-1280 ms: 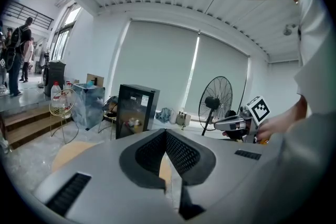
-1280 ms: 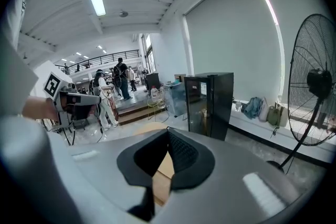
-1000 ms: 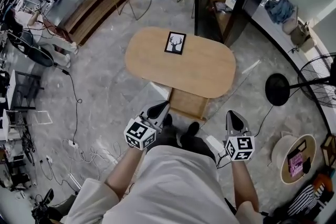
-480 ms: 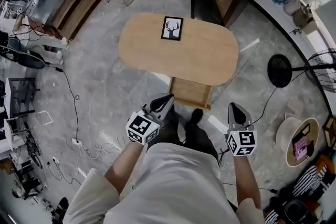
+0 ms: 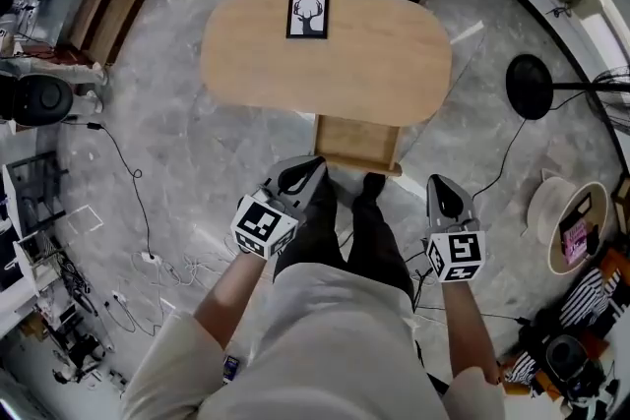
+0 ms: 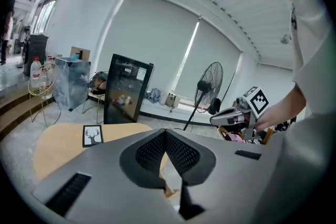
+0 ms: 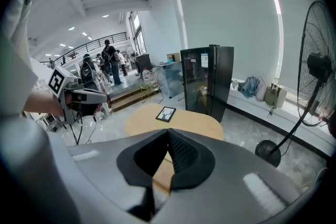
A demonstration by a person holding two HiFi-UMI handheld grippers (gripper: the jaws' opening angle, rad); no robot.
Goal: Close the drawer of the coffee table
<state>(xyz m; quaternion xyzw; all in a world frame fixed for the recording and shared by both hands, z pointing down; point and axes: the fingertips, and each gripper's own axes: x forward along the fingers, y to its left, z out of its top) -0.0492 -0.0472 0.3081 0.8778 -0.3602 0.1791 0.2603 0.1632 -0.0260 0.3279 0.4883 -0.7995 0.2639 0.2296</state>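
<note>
An oval wooden coffee table (image 5: 374, 64) stands on the marble floor ahead of me. Its drawer (image 5: 358, 143) is pulled out from the near edge toward my feet. My left gripper (image 5: 306, 176) hangs shut and holds nothing, a little left of the drawer's near corner. My right gripper (image 5: 442, 196) is also shut and bare, to the right of the drawer. In the left gripper view the tabletop (image 6: 58, 147) lies beyond the closed jaws, and the right gripper (image 6: 231, 118) shows at right. The right gripper view shows the table (image 7: 181, 119) past its closed jaws.
A framed deer picture (image 5: 308, 14) lies on the table's far side. A black cabinet (image 7: 206, 86) stands beyond the table and a floor fan's base (image 5: 533, 86) to its right. Cables (image 5: 148, 261) trail over the floor at left. A round stool (image 5: 566, 226) with things sits at right.
The view has tilted down and the table has slid up the frame. Both grippers have sunk and sit nearer the open drawer. Both stay shut.
</note>
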